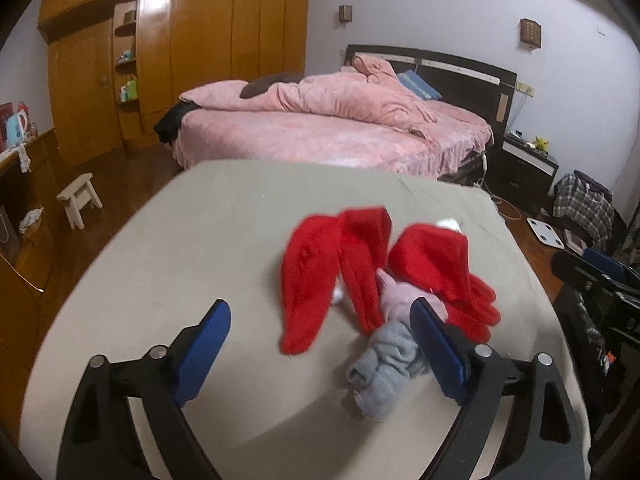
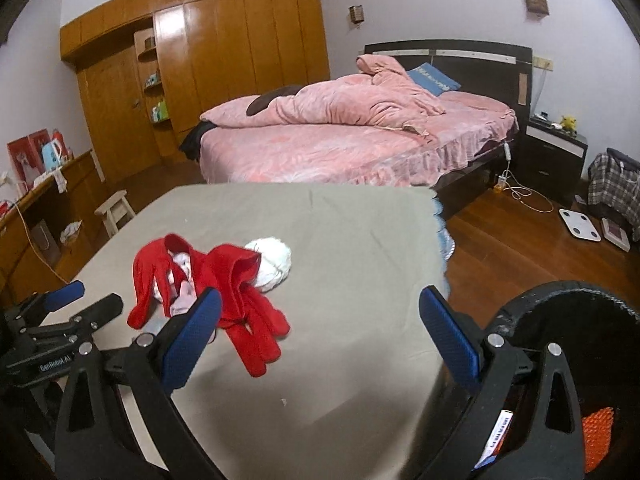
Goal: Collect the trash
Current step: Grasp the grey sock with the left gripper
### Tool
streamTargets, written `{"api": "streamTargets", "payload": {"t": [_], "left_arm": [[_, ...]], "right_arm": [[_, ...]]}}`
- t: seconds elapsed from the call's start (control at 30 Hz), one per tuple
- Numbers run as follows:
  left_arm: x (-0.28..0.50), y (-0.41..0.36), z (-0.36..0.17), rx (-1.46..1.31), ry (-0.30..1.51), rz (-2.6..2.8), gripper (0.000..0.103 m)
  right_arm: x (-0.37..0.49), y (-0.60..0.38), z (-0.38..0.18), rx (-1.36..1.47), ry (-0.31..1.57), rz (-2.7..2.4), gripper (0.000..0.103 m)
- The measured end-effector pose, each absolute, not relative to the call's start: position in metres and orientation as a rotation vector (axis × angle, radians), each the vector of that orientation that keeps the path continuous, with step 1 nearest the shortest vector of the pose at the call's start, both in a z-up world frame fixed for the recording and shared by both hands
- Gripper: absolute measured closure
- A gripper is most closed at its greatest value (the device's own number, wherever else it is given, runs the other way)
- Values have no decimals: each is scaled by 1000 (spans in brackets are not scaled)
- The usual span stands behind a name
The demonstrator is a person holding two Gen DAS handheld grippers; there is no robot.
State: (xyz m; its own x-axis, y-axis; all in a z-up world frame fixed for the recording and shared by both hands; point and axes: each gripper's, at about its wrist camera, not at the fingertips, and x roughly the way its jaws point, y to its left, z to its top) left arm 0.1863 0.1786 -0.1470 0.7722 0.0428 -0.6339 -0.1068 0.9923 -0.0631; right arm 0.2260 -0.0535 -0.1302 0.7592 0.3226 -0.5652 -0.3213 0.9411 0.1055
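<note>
Above table [image 1: 168, 248], left gripper [image 1: 320, 332] spread.

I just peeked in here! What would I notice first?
Probably the bright red fleece clothes heaped mid-table on the beige cloth-covered table, with a grey knitted bundle beside them. Behind stands the big bed with a rumpled pink quilt. Both blue-padded grippers, left and right, are open.

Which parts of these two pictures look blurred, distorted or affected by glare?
Left wrist view: the red gloves are motion-blurred, and glare whitens the wardrobe door. Right wrist view: sharper overall, though fisheye bends the wardrobe edges and darkens the corners.
</note>
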Motion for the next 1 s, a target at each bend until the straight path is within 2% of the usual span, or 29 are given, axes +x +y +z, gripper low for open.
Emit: {"api": "streamTargets", "payload": {"t": [0.17, 0.5, 0.6, 0.7, 0.73, 0.77, 1.0], "left_arm": [[195, 167, -162, -110, 721, 40, 20], [207, 144, -176, -141, 772, -34, 21], [209, 137, -179, -150, 795, -68, 25], [209, 130, -182, -149, 814, -120, 44], [209, 128, -182, -152, 815, -147, 56], [210, 126, -182, -156, 815, -167, 63], [202, 129, -173, -171, 783, -173, 65]], "right_arm": [[229, -53, -136, 2, 621, 353, 7], [232, -58, -142, 9, 629, 349, 7], [232, -59, -143, 14, 633, 350, 7], [232, -60, -144, 17, 638, 350, 7], [232, -60, -145, 16, 639, 350, 7], [232, -60, -145, 17, 640, 352, 7], [230, -59, -142, 17, 633, 360, 7]]}}
